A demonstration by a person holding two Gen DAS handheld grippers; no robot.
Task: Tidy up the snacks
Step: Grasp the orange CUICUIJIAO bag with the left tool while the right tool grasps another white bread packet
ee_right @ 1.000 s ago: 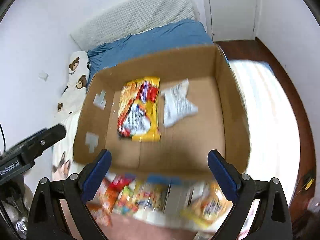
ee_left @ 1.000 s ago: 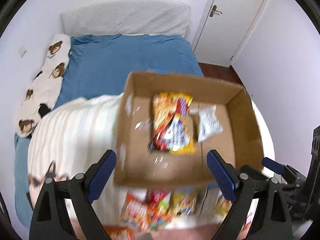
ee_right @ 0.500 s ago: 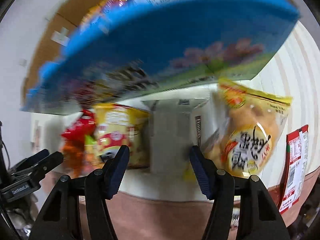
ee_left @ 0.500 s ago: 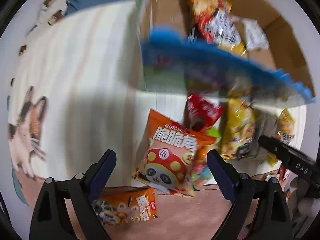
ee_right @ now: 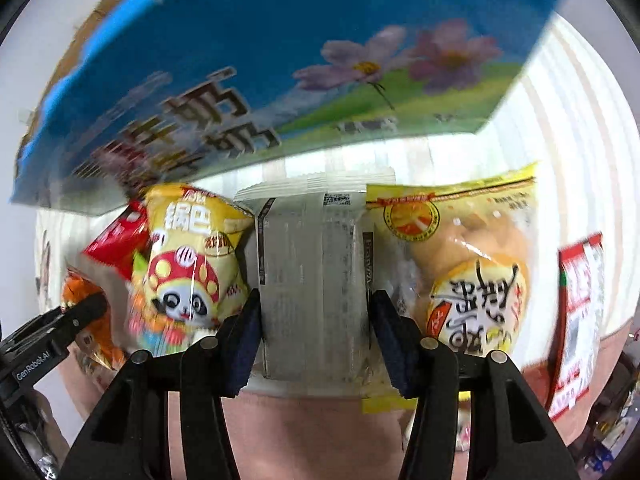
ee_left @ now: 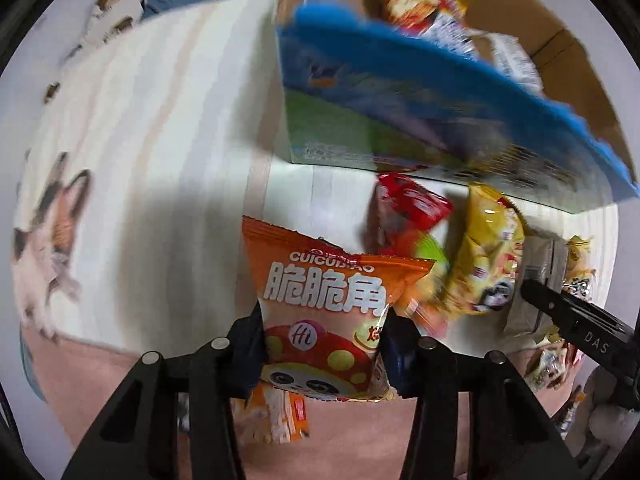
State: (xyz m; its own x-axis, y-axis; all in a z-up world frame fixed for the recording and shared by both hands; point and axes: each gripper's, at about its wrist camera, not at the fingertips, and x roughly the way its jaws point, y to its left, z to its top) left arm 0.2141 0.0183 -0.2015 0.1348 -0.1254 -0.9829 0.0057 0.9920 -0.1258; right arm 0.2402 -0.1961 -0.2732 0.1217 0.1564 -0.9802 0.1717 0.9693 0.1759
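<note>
My left gripper [ee_left: 322, 344] is shut on an orange snack bag with a panda face [ee_left: 324, 300], lying at the near edge of the bed. My right gripper [ee_right: 314, 332] is shut on a grey-white packet [ee_right: 312, 272] that lies between a yellow panda bag [ee_right: 184, 264] and a yellow bread bag [ee_right: 468, 272]. A cardboard box with a blue printed side [ee_left: 420, 120] stands just behind the snack row; it holds a red-yellow bag [ee_left: 420, 8] and a white packet [ee_left: 512, 60].
A red bag [ee_left: 408, 208] and a yellow bag [ee_left: 488, 256] lie between the two grippers. A small orange packet [ee_left: 276, 416] lies under the left gripper. A red-white packet [ee_right: 576, 320] lies at the far right. Striped cream blanket [ee_left: 160, 120] spreads to the left.
Both grippers dropped from above the box down to the snack row. The left jaws closed on the orange panda bag; the right jaws closed on the grey-white packet.
</note>
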